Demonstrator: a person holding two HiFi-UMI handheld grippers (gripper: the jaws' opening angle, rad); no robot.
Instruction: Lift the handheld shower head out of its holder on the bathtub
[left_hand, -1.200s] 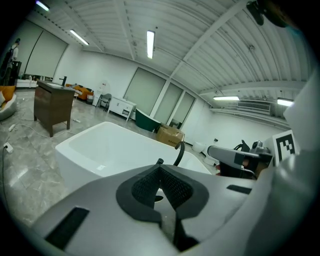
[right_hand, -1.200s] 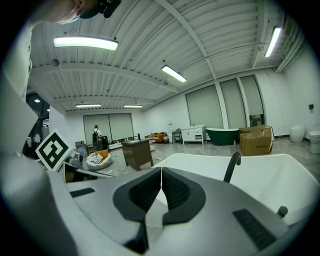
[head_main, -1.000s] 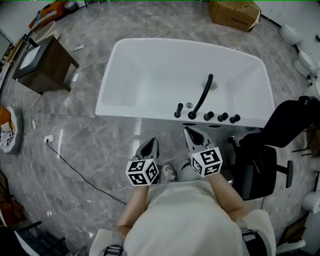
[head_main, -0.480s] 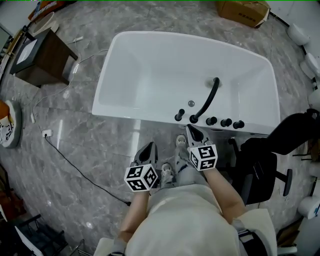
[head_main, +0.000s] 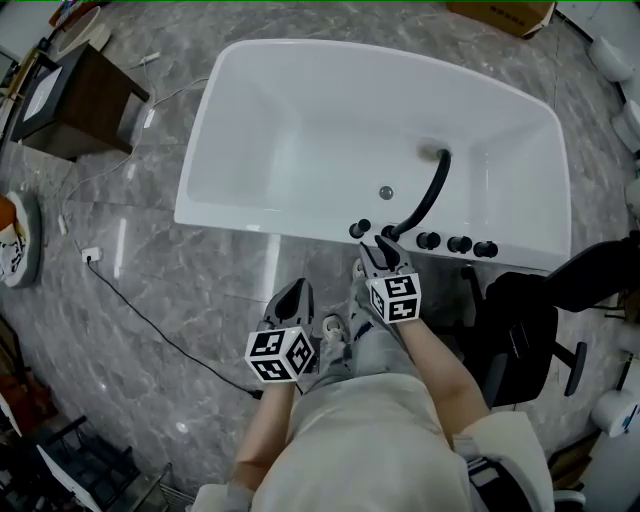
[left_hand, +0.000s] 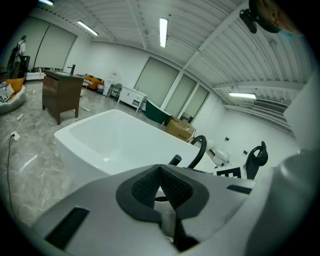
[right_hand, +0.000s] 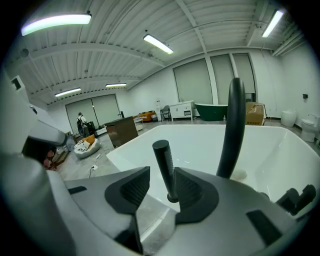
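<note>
The handheld shower head (right_hand: 163, 167) is a slim matte black cylinder with a flat top. It stands nearly upright, seated in its holder (right_hand: 173, 198), a small round black collar on the near rim of the white, empty bathtub (head_main: 232, 216). It is the leftmost of 5 black fittings along that rim, just beside the curved spout's (head_main: 428, 195) base.

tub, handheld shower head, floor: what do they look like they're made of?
Bathtub: glossy white, smooth seamless shell with soft highlights; acrylic or enamel, can't tell which.
Handheld shower head: slim matte black cylinder with no glare; probably coated metal, possibly plastic.
Floor: grey veined stone look, polished, reflecting light streaks; marble or marble-look tile.
</note>
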